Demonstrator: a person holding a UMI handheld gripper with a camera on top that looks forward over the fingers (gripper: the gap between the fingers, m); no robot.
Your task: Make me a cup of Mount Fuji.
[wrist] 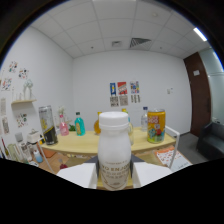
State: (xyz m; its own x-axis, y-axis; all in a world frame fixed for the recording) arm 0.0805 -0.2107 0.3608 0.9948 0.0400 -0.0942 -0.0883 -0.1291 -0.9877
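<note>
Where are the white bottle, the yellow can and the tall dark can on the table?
white bottle (114, 150), gripper view, middle of its body, held between the jaws
yellow can (156, 126), gripper view, centre of its printed side
tall dark can (47, 125), gripper view, middle of its side

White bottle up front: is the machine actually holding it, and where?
Yes, the white bottle is gripped around its lower body, at the label, between the gripper's two fingers.
</note>
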